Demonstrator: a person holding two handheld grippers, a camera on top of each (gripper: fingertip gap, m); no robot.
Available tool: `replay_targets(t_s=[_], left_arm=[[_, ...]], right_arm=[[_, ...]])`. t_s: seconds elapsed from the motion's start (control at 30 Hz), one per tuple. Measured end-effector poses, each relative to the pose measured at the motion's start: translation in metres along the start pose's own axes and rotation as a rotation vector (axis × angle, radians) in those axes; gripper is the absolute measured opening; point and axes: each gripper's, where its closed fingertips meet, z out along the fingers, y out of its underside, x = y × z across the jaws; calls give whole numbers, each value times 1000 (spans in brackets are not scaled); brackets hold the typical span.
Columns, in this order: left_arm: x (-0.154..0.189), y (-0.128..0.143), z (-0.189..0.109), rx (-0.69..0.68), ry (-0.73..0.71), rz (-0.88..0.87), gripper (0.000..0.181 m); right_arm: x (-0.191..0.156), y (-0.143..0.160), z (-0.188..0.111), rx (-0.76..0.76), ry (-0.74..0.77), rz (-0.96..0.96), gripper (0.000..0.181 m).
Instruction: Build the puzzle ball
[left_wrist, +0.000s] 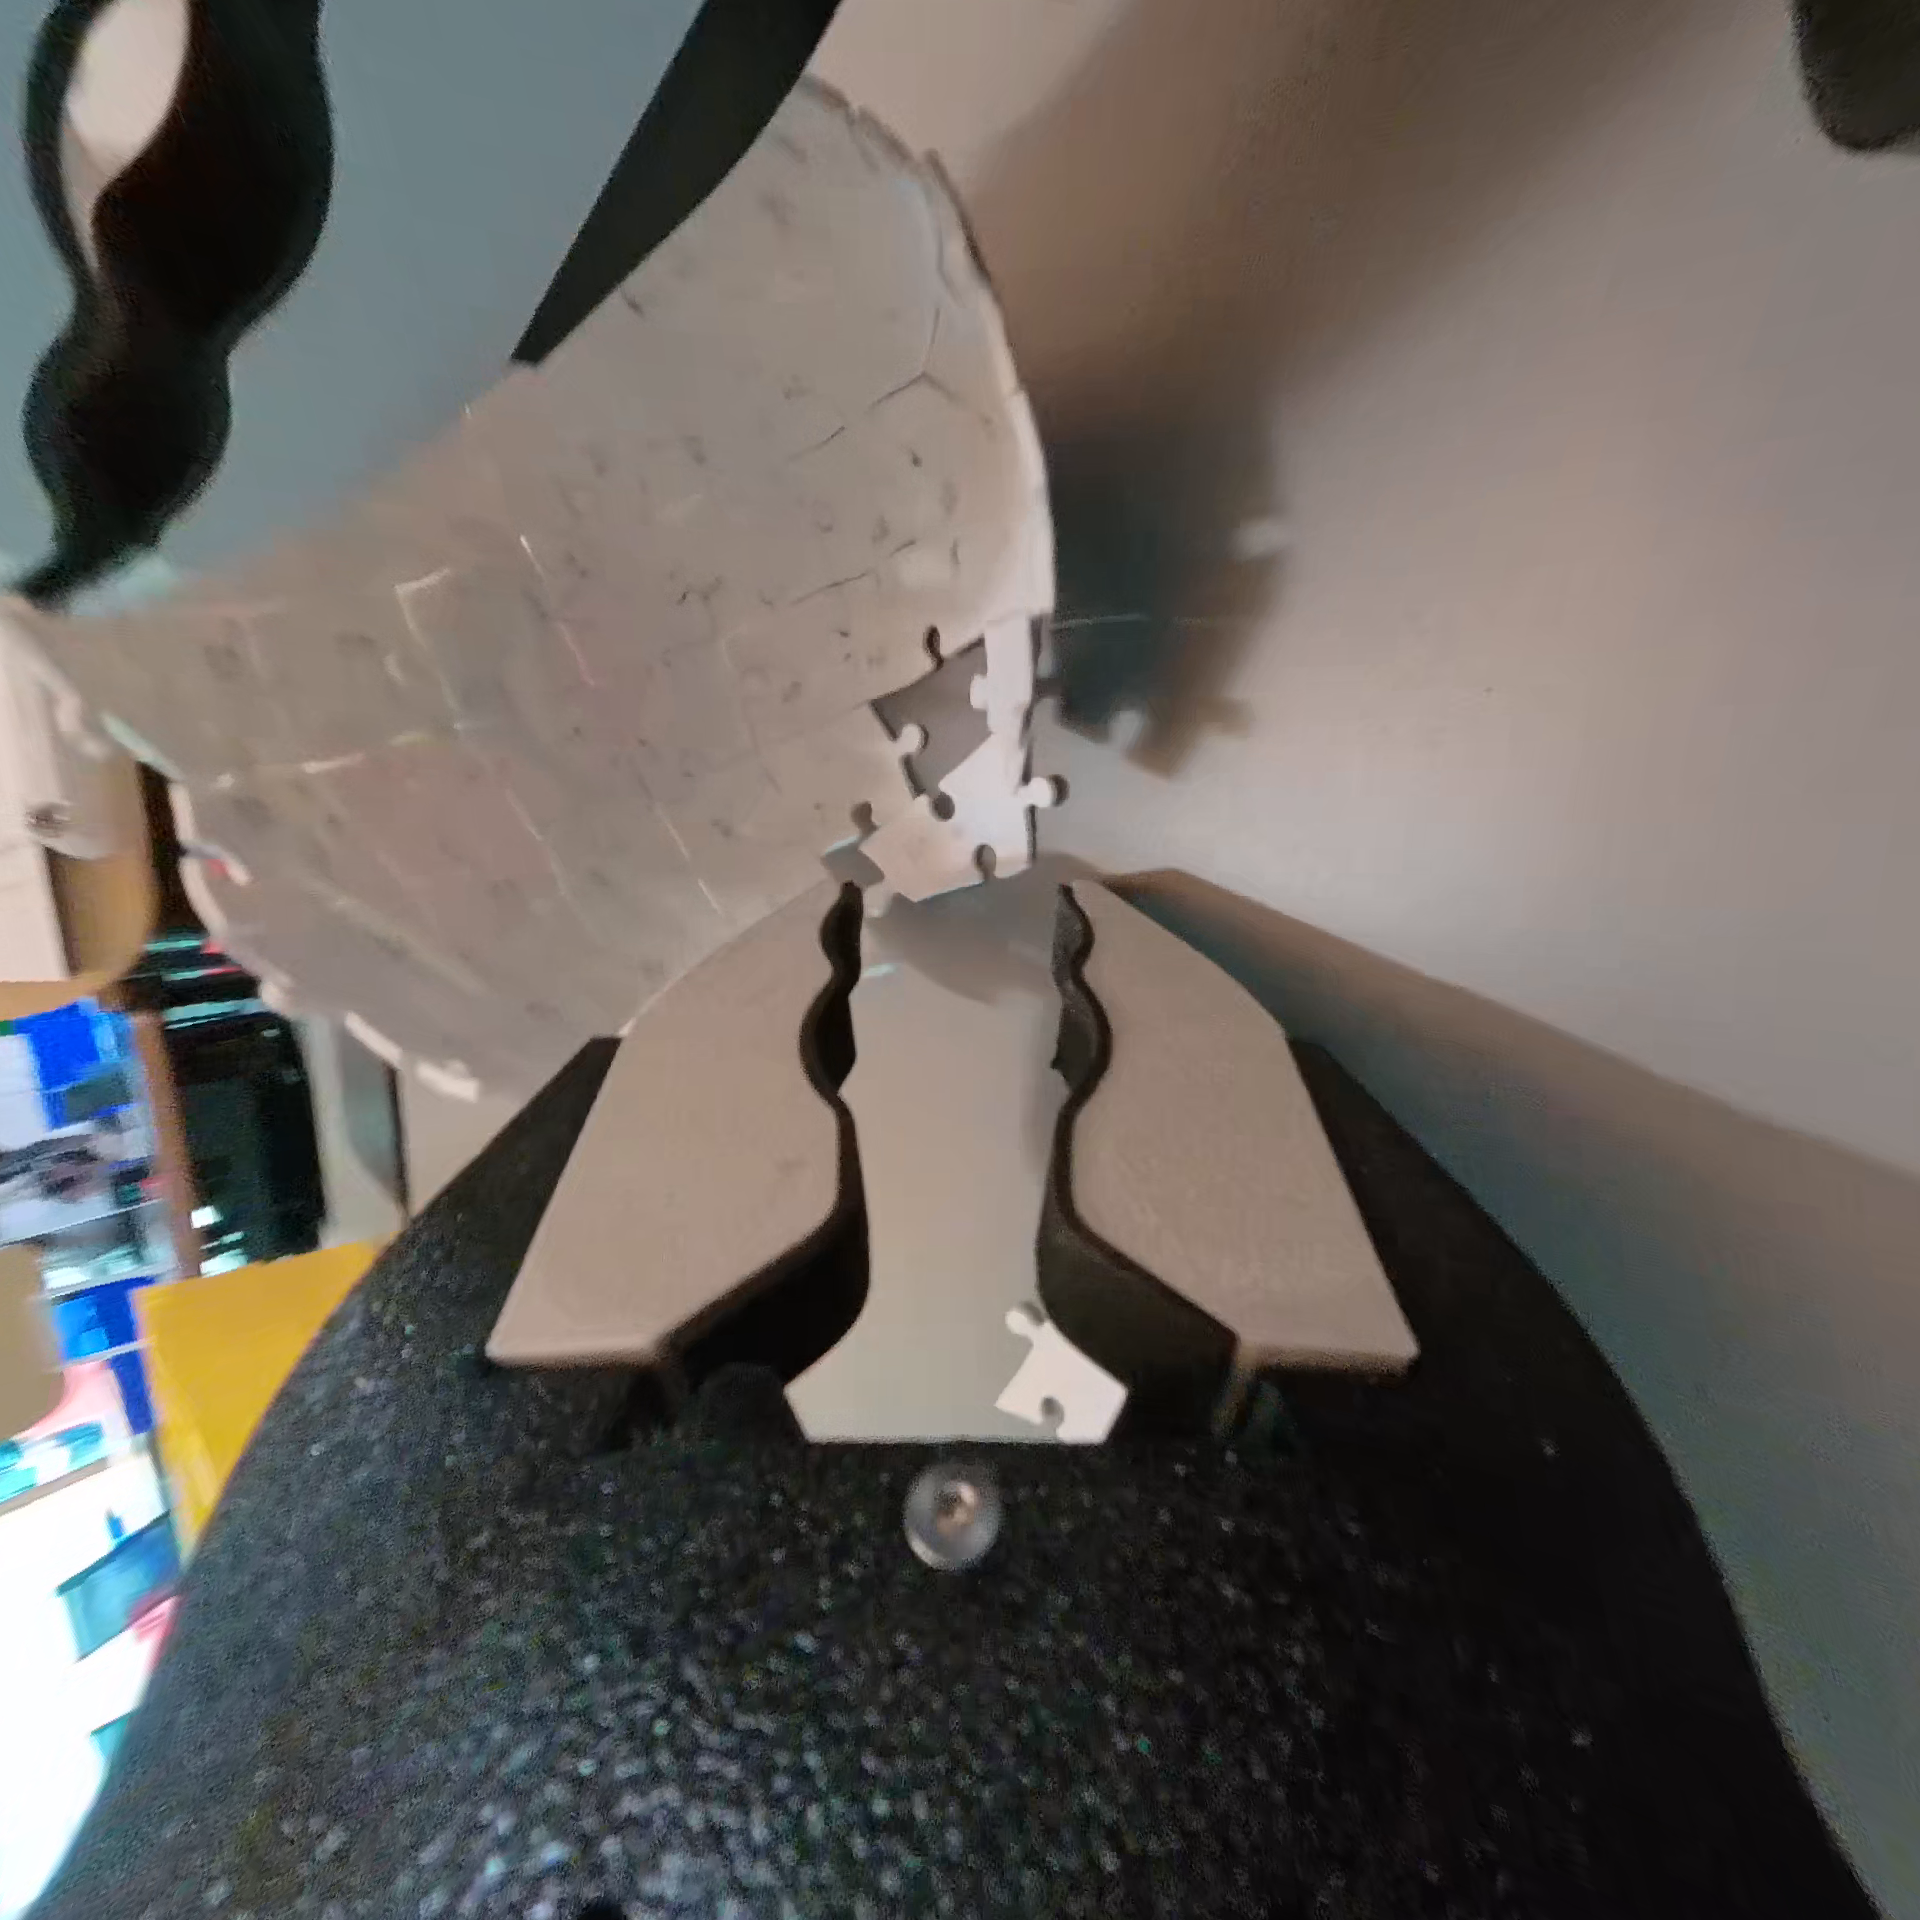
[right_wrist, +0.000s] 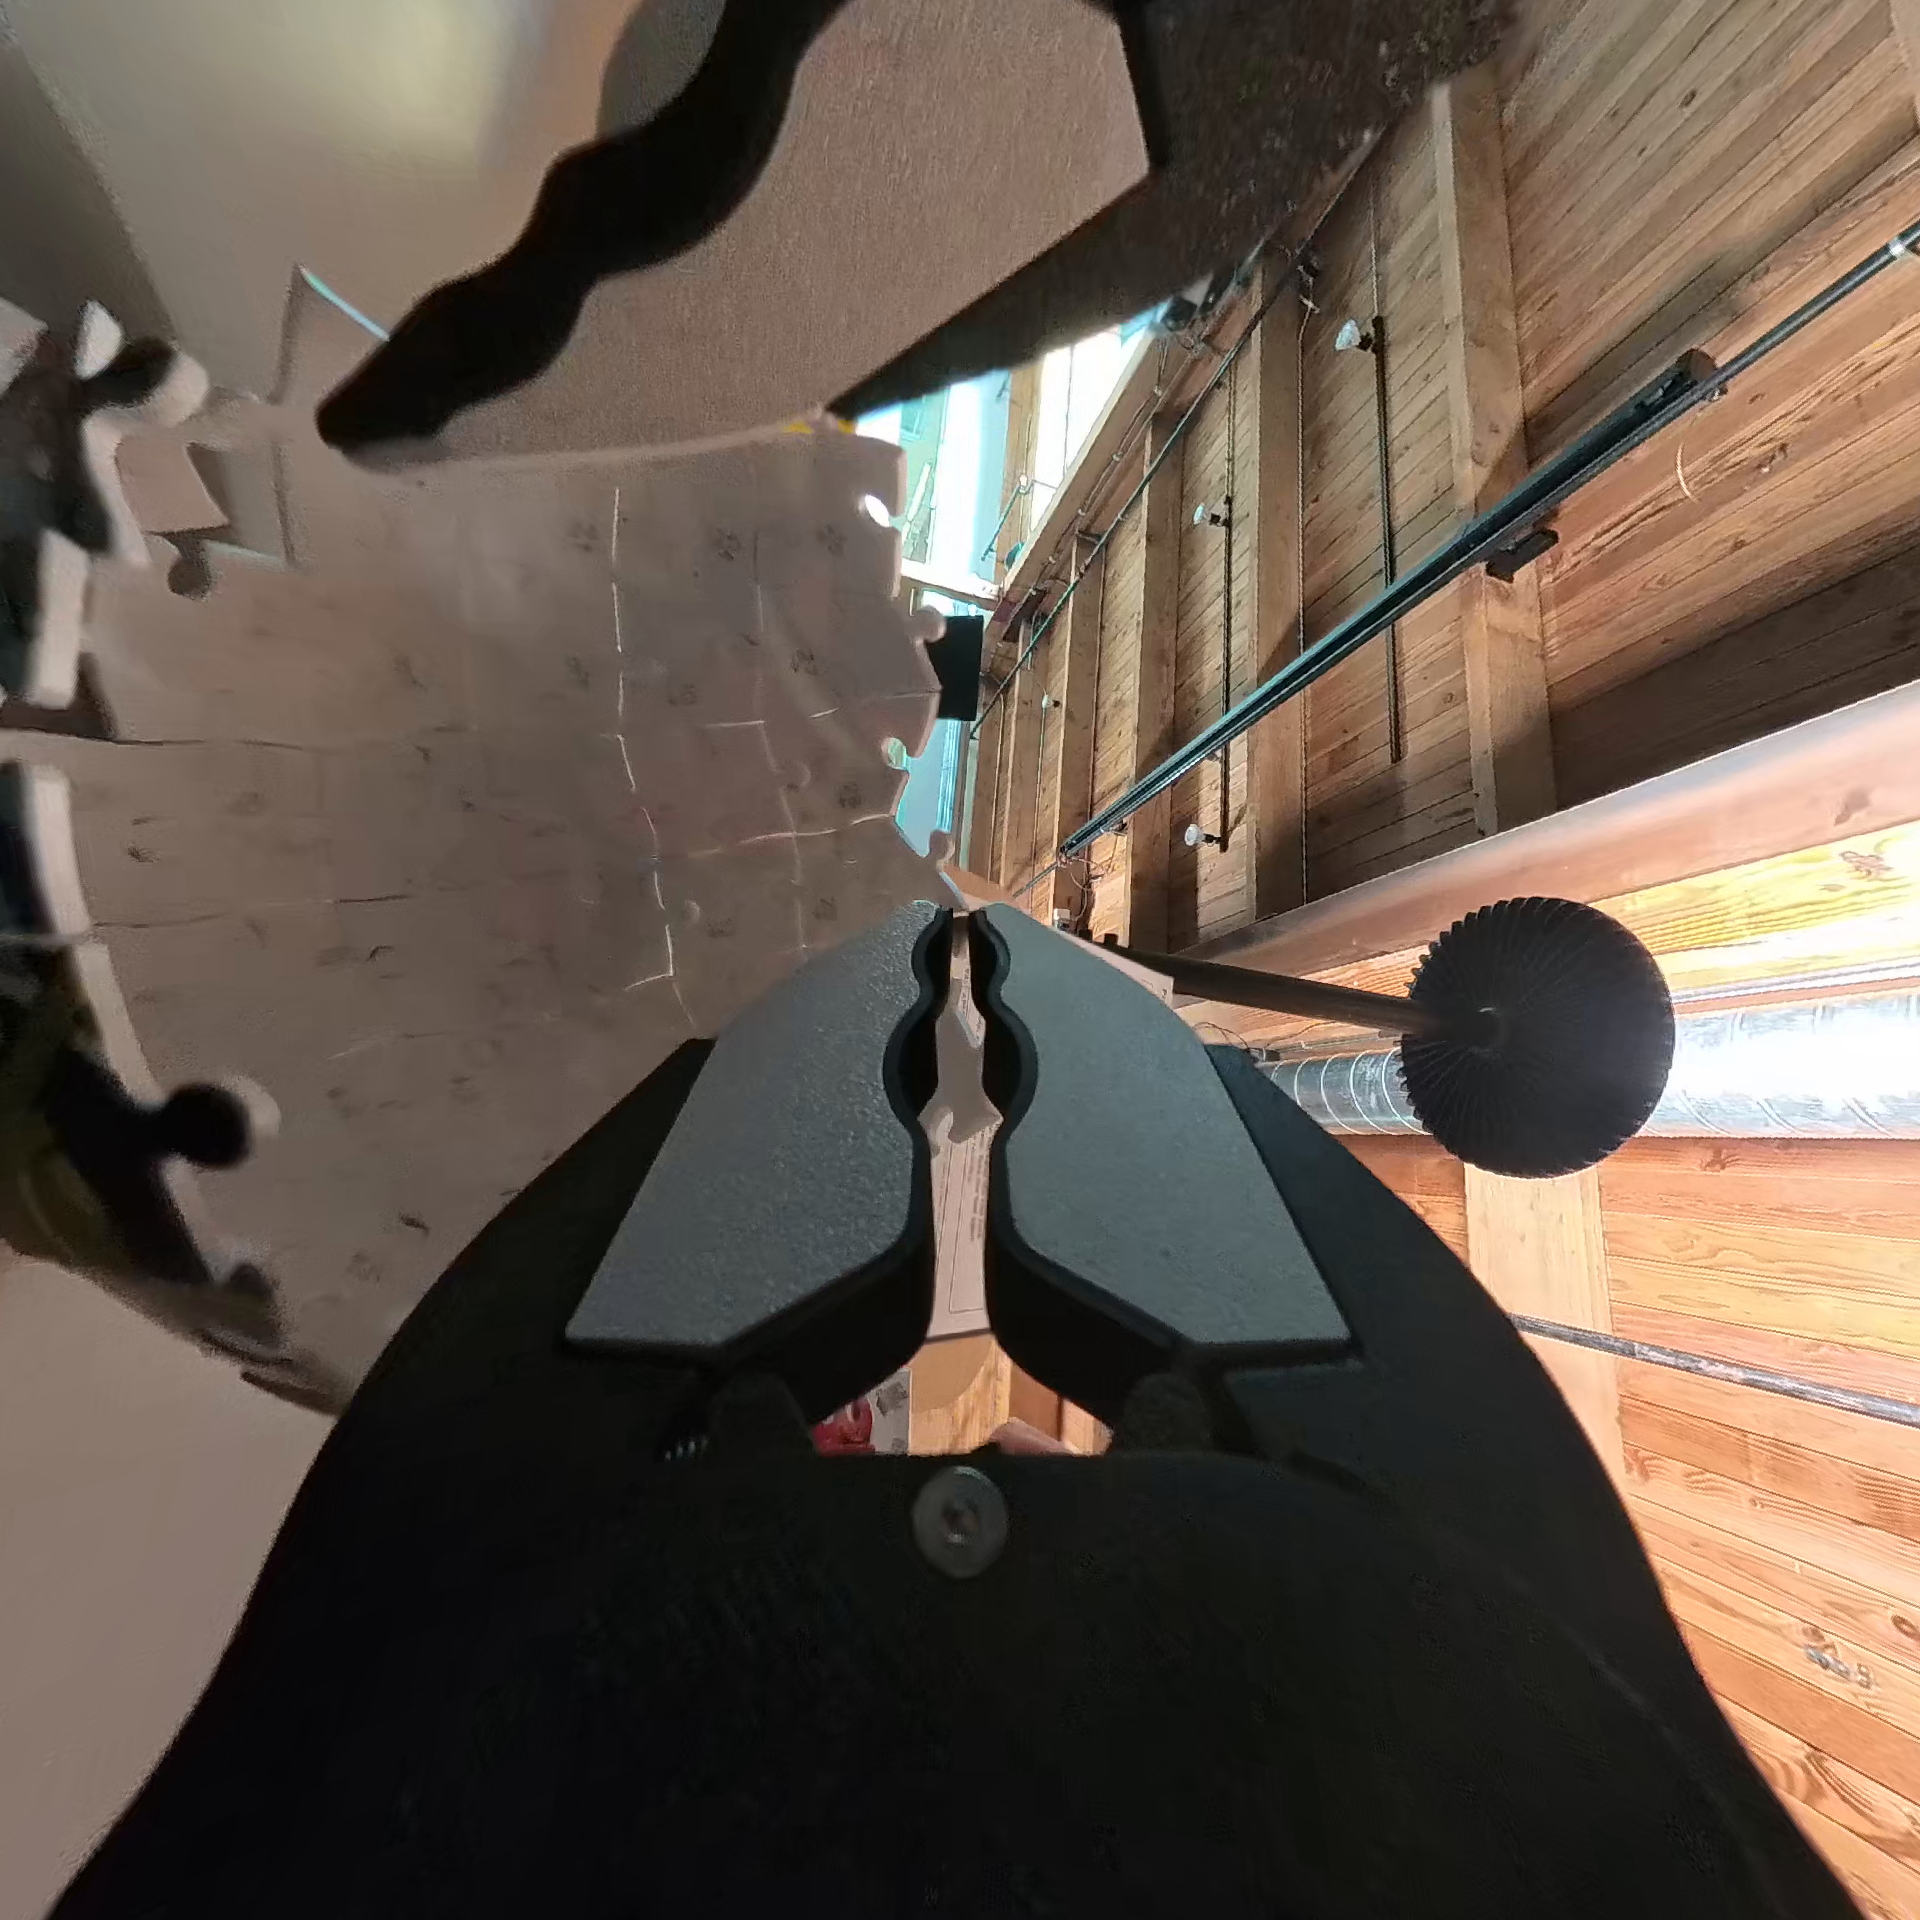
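Left gripper (left_wrist: 961, 894): jaws parted, tips at the edge of the curved white puzzle-ball shell (left_wrist: 623, 675).
Right gripper (right_wrist: 961, 914): nearly closed, pinching the shell's rim (right_wrist: 468, 831).
Unclear: shell blurred, cropped left.

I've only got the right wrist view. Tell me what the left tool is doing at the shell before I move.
Observer: The left tool is open, and the bottom corner of the puzzle shell sits right at its tips, not clamped.
Operator: Give me the state of that corner.
Observer: One slot just above the corner looks unfilled; it is darker than the pieces around it.
Operator: Find me a spare piece.
Observer: A loose piece shows through the gap between the left tool's fingers, lying on the grey surface below.
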Motion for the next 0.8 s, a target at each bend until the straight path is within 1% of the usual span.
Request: replay_targets(t_s=[0.1, 0.2, 0.27, 0.37, 0.5, 0.53, 0.63, 0.67, 0.73, 0.8], left_arm=[[1, 1, 0, 43, 30, -42, 35], [5, -8, 1, 110, 46, -30, 31], [8, -12, 5, 116, 79, -110, 24], [8, -13, 7, 116, 123, -246, 24], [6, -13, 9, 96, 119, -411, 25], [10, -15, 9, 90, 133, -433, 22], [20, -15, 5, 56, 160, -425, 3], [23, -13, 3, 44, 161, -412, 0], [26, -9, -2, 26, 166, -409, 1], [30, -11, -8, 39, 196, -446, 2]], right_arm=[[-2, 7, 0, -19, -3, -3, 3], [-2, 7, 0, -23, 3, -23, 3], [-2, 7, 0, -23, 4, -23, 3], [-4, 12, 0, -40, -2, -21, 3], [-7, 17, 0, -48, -10, -10, 3], [-7, 17, 0, -49, -9, -11, 2], [-7, 18, -1, -54, -7, -10, 3], [-6, 18, -1, -54, -6, -7, 3], [-6, 18, -1, -53, -5, -7, 3], [-6, 18, -1, -53, -5, -8, 3]])
